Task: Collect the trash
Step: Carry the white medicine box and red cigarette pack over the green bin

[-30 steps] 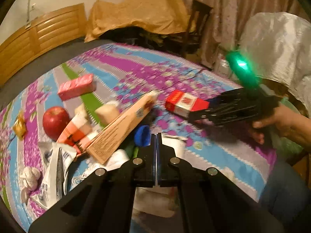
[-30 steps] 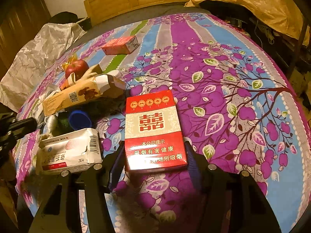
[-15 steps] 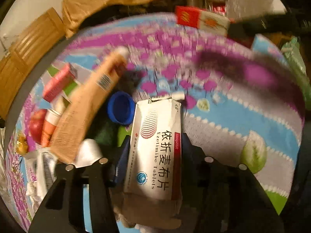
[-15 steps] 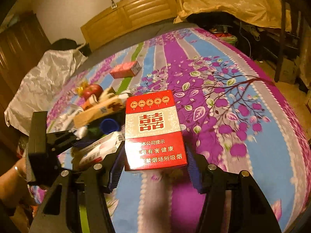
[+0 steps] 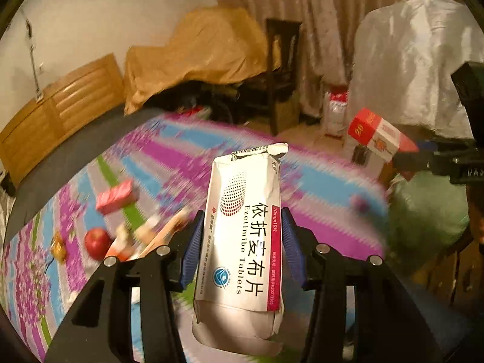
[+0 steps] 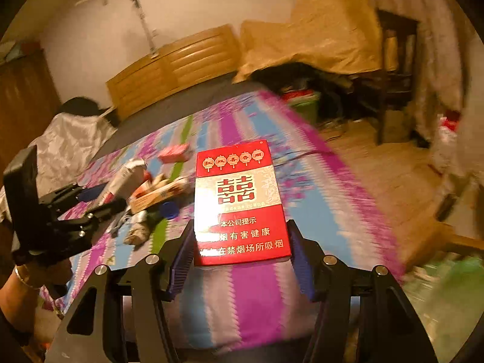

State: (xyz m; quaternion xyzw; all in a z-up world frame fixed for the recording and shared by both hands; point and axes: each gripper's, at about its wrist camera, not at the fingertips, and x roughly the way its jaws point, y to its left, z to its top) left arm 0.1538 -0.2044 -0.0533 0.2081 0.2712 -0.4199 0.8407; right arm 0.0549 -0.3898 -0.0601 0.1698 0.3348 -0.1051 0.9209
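My left gripper (image 5: 240, 251) is shut on a white tablet box (image 5: 245, 236) and holds it up above the bed. My right gripper (image 6: 240, 260) is shut on a red cigarette pack (image 6: 240, 199), also lifted off the bed; the pack shows in the left wrist view (image 5: 378, 134) at the right, beyond the bed's edge. The left gripper with its box appears in the right wrist view (image 6: 99, 202). A pile of trash lies on the bedspread: a tan carton (image 6: 160, 193), a blue cap (image 6: 168, 210), crumpled paper (image 6: 137, 231).
A red apple (image 5: 96, 240), a pink box (image 5: 116, 196) and a small yellow wrapper (image 5: 58, 246) lie on the purple-and-blue bedspread (image 5: 169, 151). A green bag (image 5: 426, 208) sits at the bed's right side. A chair (image 5: 281, 69) and covered furniture stand beyond.
My left gripper opened, closed on the white tablet box and lifted it off the bed. My right gripper raised the cigarette pack and carried it right, away from the pile.
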